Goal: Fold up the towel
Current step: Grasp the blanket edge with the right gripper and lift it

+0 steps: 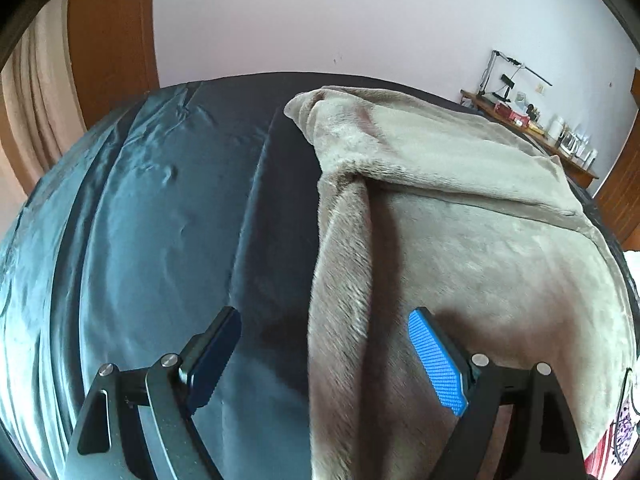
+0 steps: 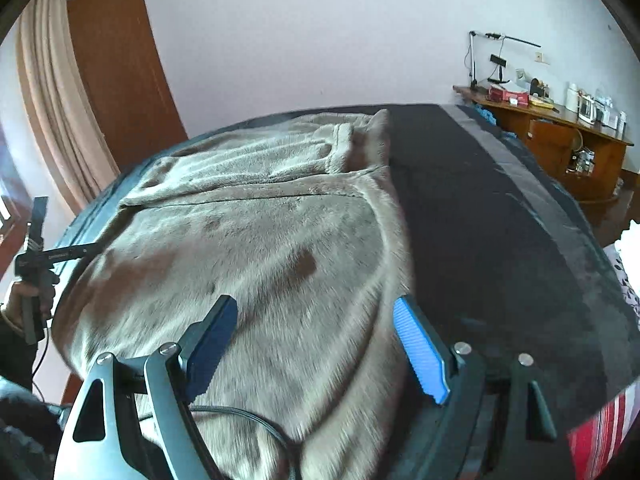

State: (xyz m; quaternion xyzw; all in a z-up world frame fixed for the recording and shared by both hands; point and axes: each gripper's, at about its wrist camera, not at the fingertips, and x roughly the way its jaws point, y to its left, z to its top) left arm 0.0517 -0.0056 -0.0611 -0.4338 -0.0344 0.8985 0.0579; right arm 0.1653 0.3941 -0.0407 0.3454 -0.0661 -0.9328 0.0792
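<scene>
Through the left wrist view, our left claw hangs spread and empty, the towel edge on the bed running between its fingers. Through the right wrist view, our right claw is spread too, straddling the towel's other edge; we risk pinching only the top layer, so the fold skews.

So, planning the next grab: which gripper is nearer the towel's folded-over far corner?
Left. The left gripper straddles the edge running up to that folded corner; the right gripper is at the opposite edge.
</scene>
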